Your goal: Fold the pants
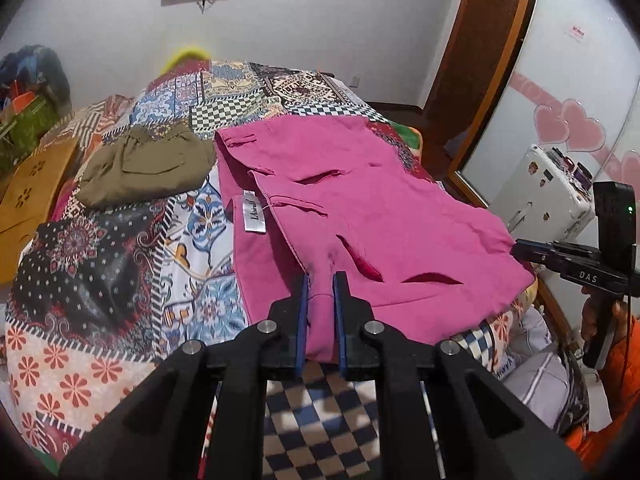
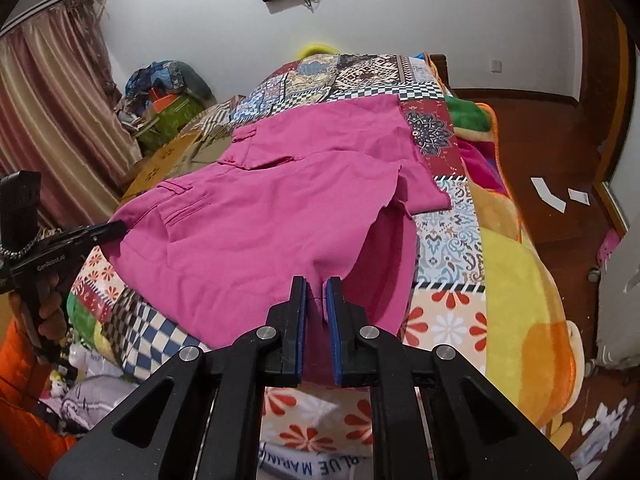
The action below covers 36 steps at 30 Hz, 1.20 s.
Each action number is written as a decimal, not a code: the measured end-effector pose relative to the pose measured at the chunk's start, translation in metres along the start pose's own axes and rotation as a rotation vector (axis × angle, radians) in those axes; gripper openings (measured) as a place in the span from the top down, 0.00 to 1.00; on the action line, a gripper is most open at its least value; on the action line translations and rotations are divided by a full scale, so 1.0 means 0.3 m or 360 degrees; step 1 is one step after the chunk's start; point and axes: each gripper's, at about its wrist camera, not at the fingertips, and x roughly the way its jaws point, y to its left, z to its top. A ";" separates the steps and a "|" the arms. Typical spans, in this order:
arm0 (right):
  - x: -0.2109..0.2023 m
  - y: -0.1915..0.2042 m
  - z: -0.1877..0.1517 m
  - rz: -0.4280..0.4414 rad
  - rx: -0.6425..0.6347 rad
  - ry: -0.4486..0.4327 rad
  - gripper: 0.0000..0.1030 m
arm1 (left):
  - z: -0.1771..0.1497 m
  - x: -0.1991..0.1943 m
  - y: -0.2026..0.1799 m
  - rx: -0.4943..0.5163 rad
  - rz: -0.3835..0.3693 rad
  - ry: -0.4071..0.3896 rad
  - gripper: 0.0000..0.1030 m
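Note:
The pink pants (image 1: 360, 208) lie spread on the patchwork bed cover, with a white label (image 1: 254, 212) at the waistband side. My left gripper (image 1: 321, 280) is shut on the near edge of the pants. In the right wrist view the pink pants (image 2: 260, 208) also fill the middle, and my right gripper (image 2: 317, 284) is shut on their near edge, which is lifted a little off the bed. Each gripper shows in the other's view, the right one (image 1: 520, 248) and the left one (image 2: 116, 228), at the fabric's far corner.
An olive garment (image 1: 144, 164) lies folded on the bed (image 1: 100, 264) left of the pants. An orange cardboard box (image 1: 28, 200) sits at the bed's left edge. A white suitcase (image 1: 548, 188) and a mirror stand to the right. Wooden floor (image 2: 560, 140) borders the bed.

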 end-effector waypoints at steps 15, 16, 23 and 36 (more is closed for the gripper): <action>0.079 0.010 -0.104 -0.0022 -0.0115 0.0325 0.88 | -0.140 0.010 -0.035 0.0093 0.0056 0.0182 0.80; 0.083 0.010 -0.107 -0.0026 -0.0112 0.0342 0.86 | -0.144 0.015 -0.032 0.0089 0.0064 0.0194 0.79; 0.049 -0.029 -0.070 -0.0083 -0.0027 0.0297 0.78 | -0.127 -0.026 0.001 0.0053 0.0149 0.0146 0.71; 0.011 -0.052 0.081 -0.0171 -0.0036 0.0061 0.77 | 0.086 0.002 0.118 -0.0054 0.0293 -0.0014 0.68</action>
